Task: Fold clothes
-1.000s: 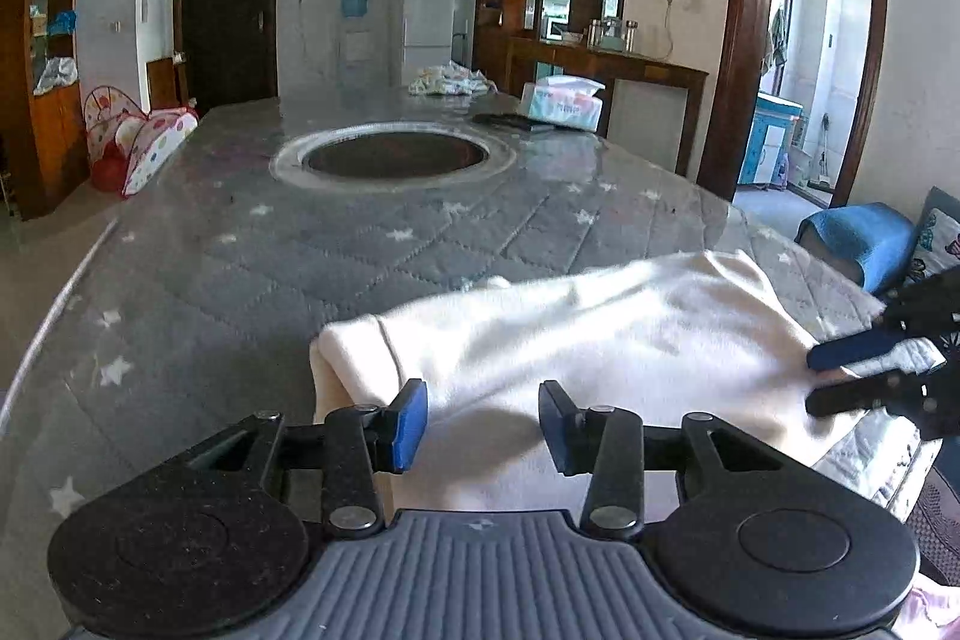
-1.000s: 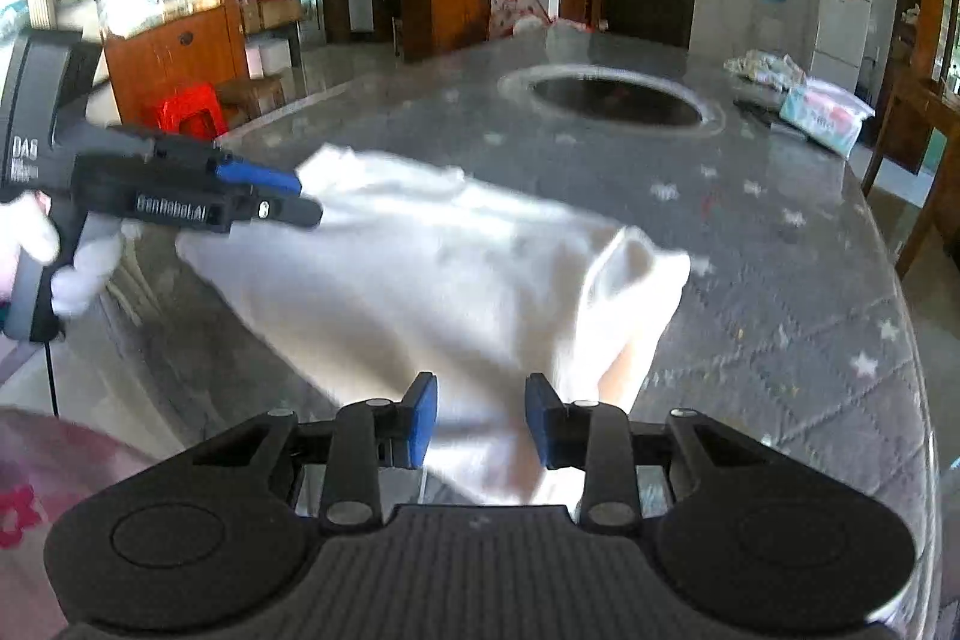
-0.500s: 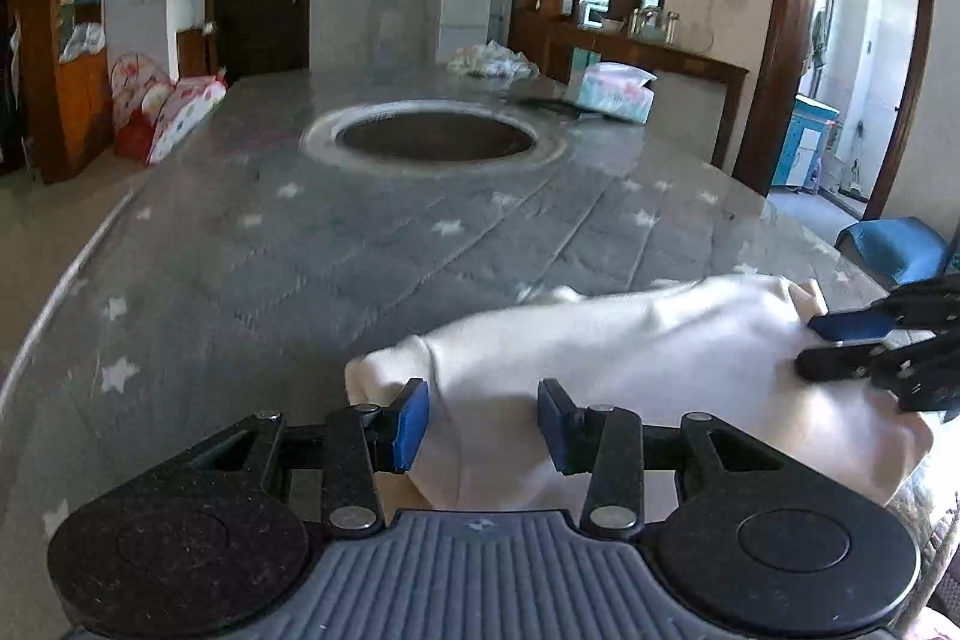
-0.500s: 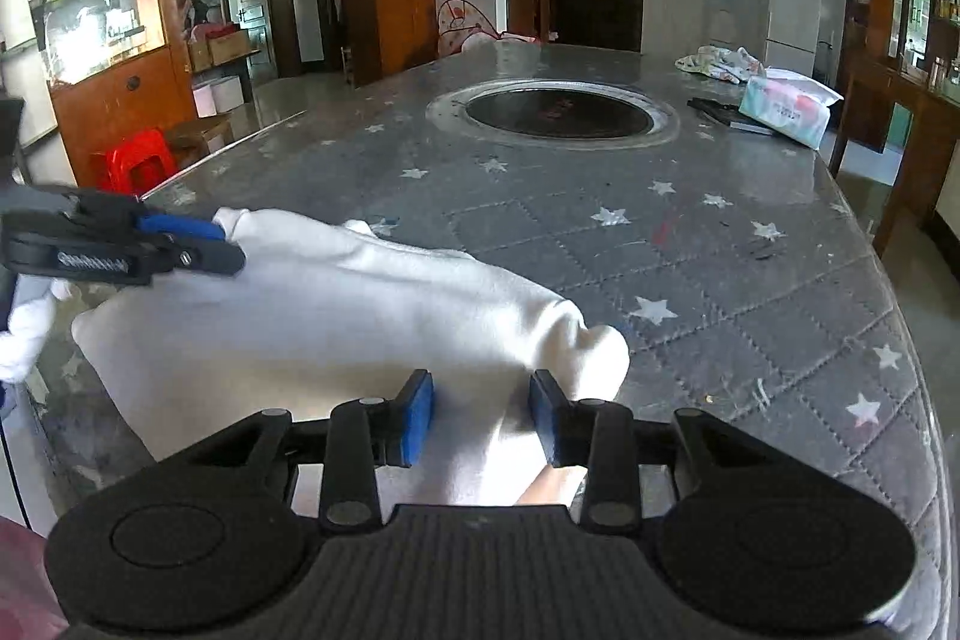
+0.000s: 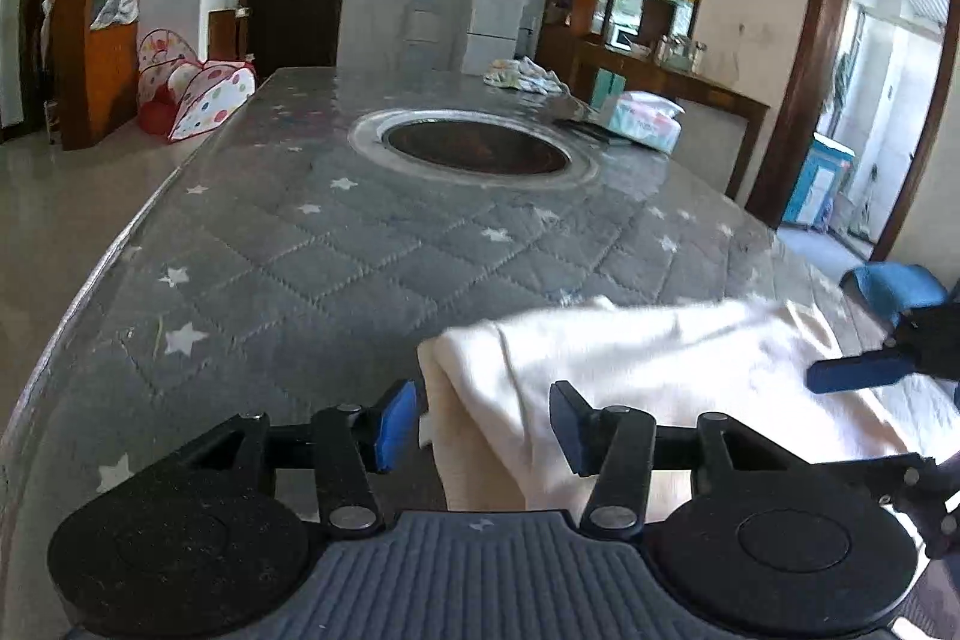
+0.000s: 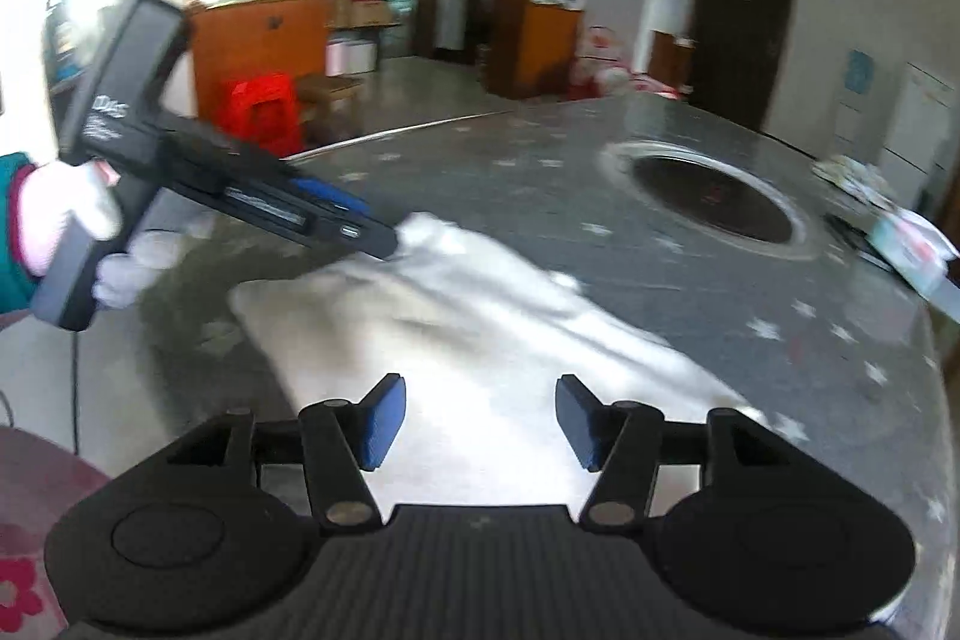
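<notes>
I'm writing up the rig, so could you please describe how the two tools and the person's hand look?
Both tools are black, with blue finger pads, round side discs and a ribbed grey base: left tool, right tool. From the right wrist view, the left tool has white lettering and a thin cable. The hand wears a white glove and a teal sleeve.

Near edge: the white cloth (image 5: 630, 370) covers it.
Middle: bare star table top (image 5: 336, 268), room to pass.
Far middle: round dark hole (image 5: 474, 148).
Far right: tissue pack (image 5: 645, 121), cloth heap (image 5: 525, 75).

Tissue pack (image 5: 647, 119) near round recess (image 5: 474, 149) — fridge (image 5: 497, 13), red stool (image 6: 262, 107) beyond.
</notes>
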Demonstrator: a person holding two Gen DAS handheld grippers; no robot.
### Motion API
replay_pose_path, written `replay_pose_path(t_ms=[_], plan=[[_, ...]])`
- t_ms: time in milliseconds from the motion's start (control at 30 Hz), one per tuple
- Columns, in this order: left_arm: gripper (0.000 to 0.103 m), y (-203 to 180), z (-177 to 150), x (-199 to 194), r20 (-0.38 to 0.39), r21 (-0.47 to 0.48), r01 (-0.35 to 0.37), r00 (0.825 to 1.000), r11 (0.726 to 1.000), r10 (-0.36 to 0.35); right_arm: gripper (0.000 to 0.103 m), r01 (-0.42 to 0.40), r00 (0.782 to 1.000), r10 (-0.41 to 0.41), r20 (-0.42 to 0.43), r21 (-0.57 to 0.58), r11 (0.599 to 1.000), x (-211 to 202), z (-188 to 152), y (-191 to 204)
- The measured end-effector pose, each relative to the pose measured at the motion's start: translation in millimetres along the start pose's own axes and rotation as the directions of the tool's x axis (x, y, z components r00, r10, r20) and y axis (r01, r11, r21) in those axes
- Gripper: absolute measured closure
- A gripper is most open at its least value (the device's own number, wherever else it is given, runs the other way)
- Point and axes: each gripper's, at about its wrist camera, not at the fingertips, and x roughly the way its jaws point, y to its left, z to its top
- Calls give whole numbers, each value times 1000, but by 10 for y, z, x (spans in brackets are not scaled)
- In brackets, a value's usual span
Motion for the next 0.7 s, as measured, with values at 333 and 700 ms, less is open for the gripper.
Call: replay_pose_path(t_ms=[333, 700], plan=[[44, -27, -154, -89, 7, 56, -35, 999, 998, 35, 45, -38, 997, 37, -65, -29, 999, 182, -59, 196], [34, -138, -228, -179, 0, 75, -24, 1000, 997, 24, 45, -34, 997, 35, -66, 15, 999, 208, -55, 148]])
